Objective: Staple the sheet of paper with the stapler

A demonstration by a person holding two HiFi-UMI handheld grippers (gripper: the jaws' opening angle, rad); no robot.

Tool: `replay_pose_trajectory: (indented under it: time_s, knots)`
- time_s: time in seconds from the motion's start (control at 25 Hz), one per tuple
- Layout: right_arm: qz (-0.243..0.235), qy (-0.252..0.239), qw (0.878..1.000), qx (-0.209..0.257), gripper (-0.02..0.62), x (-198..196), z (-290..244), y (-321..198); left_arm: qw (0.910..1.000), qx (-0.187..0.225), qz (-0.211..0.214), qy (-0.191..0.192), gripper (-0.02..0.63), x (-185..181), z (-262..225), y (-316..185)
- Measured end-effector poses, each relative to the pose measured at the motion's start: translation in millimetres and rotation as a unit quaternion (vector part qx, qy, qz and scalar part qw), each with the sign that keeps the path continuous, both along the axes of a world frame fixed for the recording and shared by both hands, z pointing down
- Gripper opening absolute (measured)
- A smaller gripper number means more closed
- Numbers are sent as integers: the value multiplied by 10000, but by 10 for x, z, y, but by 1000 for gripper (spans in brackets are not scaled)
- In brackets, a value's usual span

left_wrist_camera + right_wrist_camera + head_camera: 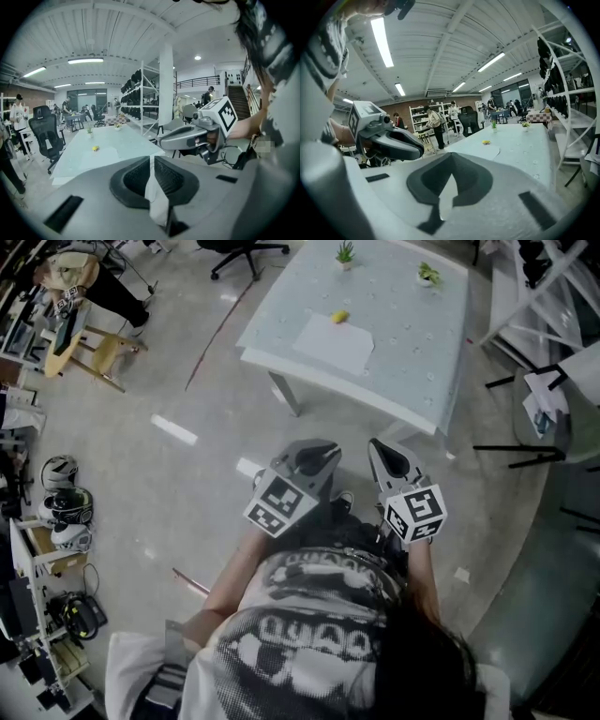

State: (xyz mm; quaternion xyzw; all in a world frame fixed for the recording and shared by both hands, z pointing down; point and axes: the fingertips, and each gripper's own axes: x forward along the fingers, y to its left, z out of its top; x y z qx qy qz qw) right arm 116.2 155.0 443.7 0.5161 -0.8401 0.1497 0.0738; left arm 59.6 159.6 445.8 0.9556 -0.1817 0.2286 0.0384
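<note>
1. Paper (pixel 333 341) lies flat on the pale table (pixel 422 352), well apart from the person, who stands back on the floor with both grippers in front of the chest.
2. It looks like one thin white sheet. I'd judge it light, limp and quick to crease. A corner or an edge is the place to pinch it, though getting under it on that smooth top could be fiddly.
3. Just beside the sheet's far edge sits a small yellow thing (pixel 340 317), which I take for the stapler. It is too small to make out its shape, but it is probably hard and rigid. A squeeze across top and base should work it.
4. The table top is glossy and speckled with small marks, and two little potted plants (pixel 345 253) stand at its far end.
5. The left gripper (pixel 152 159) has its dark ribbed pads drawn together with nothing between them. The right gripper (pixel 449 154) is likewise closed at the tips and empty.
</note>
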Motion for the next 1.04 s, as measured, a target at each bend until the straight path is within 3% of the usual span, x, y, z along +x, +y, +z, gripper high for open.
replay_pose_trajectory:
  time_s: [1.04]
  knots:
    - [91, 50, 9998, 158, -3, 162, -81, 173, 9996, 157, 239, -24, 26, 174, -64, 236]
